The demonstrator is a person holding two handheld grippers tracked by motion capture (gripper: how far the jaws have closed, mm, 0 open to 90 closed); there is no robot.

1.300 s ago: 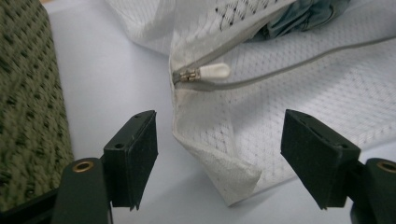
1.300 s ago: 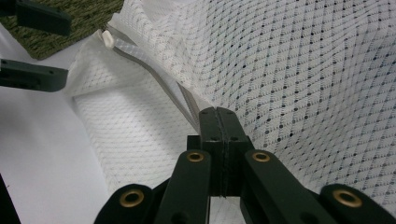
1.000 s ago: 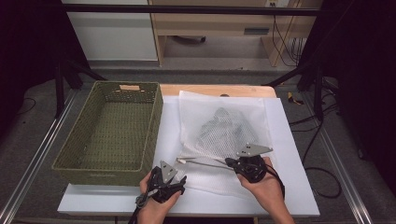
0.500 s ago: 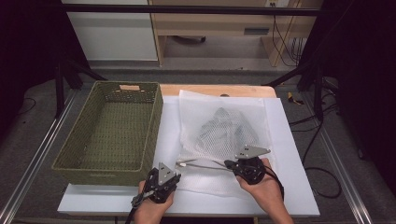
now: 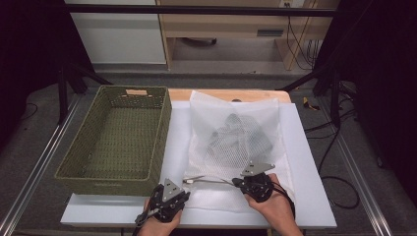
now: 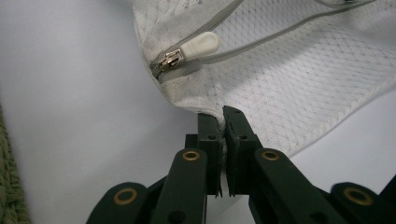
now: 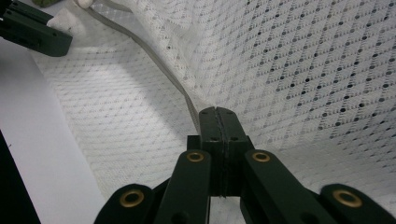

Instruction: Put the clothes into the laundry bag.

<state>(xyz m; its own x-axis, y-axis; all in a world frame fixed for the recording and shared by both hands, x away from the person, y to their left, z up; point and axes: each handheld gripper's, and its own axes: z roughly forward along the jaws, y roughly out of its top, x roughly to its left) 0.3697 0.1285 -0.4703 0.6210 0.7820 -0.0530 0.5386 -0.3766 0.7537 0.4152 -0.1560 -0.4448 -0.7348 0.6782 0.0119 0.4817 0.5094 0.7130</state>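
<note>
White mesh laundry bag [image 5: 235,142] is pinched at its near edge by both grippers [image 5: 189,184] [image 5: 235,182]; green woven basket [image 5: 118,137] sits alongside.

**Count on the table: one bag, one basket, two grippers**

One white mesh laundry bag [image 5: 236,142] with one zipper pull [image 6: 201,45] just beyond the left gripper [image 5: 183,194] fingertips. One dark bundle [image 5: 238,135] inside the bag, past the right gripper [image 5: 235,182] fingers. One green woven basket [image 5: 115,174]. Two hands, one on each gripper.
</note>
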